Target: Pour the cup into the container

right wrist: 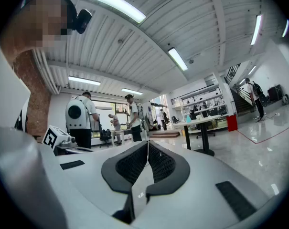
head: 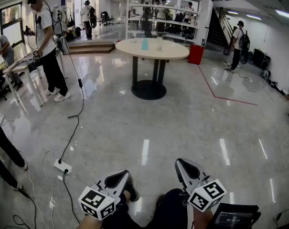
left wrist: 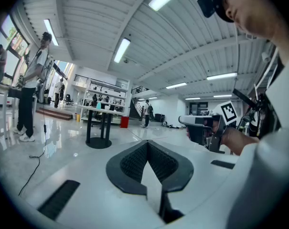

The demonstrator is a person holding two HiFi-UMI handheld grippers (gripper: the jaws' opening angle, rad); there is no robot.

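We hold the left gripper [head: 118,176] and right gripper [head: 182,165] with fingers clenched on nothing; the cup [head: 159,46] (tiny from here) stands on the table [head: 175,53] far ahead, marginally nearer the right.

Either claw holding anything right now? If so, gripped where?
Nothing is held: the left claw and the right claw are both shut with nothing between them. The round table stands well across the floor.

The left gripper [head: 119,179] and right gripper [head: 186,170] are white with black ribbed pads [left wrist: 134,163] and black-and-white marker cubes [head: 97,202]; far beyond the jaws stand a cream table [head: 152,49] and a red bin [head: 196,54].
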